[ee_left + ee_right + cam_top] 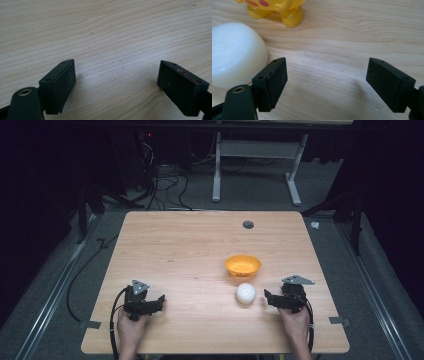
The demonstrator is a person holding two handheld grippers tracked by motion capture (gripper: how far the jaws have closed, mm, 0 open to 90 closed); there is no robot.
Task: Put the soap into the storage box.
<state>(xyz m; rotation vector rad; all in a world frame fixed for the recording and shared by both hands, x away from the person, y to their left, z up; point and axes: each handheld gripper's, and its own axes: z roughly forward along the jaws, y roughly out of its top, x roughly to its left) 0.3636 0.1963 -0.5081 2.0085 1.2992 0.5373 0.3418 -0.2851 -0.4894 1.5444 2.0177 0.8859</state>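
A yellow-orange bowl stands right of the table's middle. In the right gripper view its glossy underside shows stubby feet and red spots. Just in front of it lies a white rounded object, which appears as a glossy dome beside that gripper's left jaw without touching it. My right gripper rests on the table right of the white object, open, jaws pointing at it. My left gripper sits at the front left, open over bare wood. A hand holds each.
The wooden table has a grey round grommet near its far edge. Beyond it are a white desk frame and cables on the floor. Tape tabs mark the table's front corners.
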